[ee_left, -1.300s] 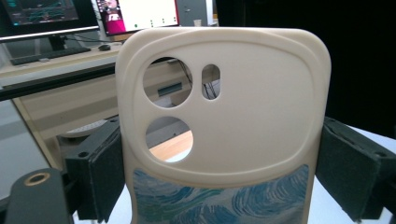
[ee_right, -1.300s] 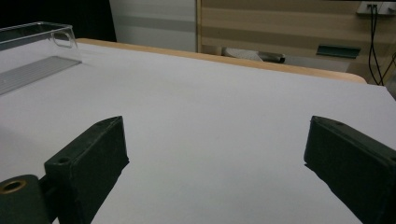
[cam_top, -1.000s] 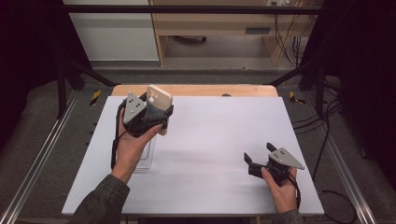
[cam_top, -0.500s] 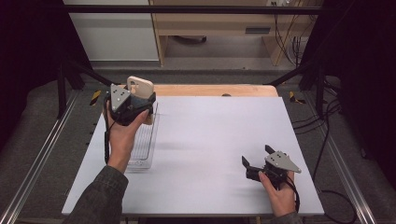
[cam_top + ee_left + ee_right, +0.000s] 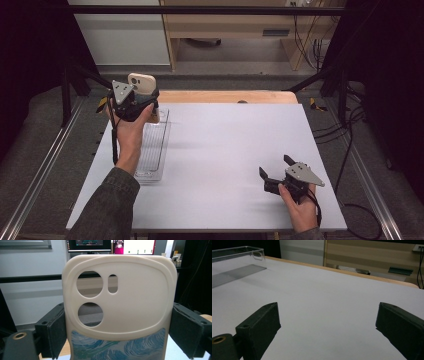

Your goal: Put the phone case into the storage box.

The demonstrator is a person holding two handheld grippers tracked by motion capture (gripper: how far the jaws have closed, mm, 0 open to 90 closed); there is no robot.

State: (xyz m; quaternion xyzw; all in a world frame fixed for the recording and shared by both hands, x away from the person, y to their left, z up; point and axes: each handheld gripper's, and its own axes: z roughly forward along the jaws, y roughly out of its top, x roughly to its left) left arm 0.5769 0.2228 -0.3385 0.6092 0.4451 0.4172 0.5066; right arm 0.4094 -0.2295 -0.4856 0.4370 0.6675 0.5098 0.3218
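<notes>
tabletop: white tabletop [image 5: 225, 150] with a wooden strip along its far edge, dark floor and cables around it
landmark: clear plastic tray [image 5: 152, 150] lying lengthwise near the tabletop's left edge
left tool: left tool [image 5: 131, 100] held up over the far end of the tray, jaws pressed against both long sides of the phone case
phone case: cream phone case [image 5: 117, 305] stands upright between the jaws, camera cut-outs at the top, a blue swirl pattern on its lower part; it is lifted above the tray, not lying in it
right tool: right tool [image 5: 277, 170] well to the right of the tray, low over the near right part of the tabletop, jaws spread wide with nothing between them
person: green sleeve [image 5: 107, 210] just beside the tray's near end
</notes>
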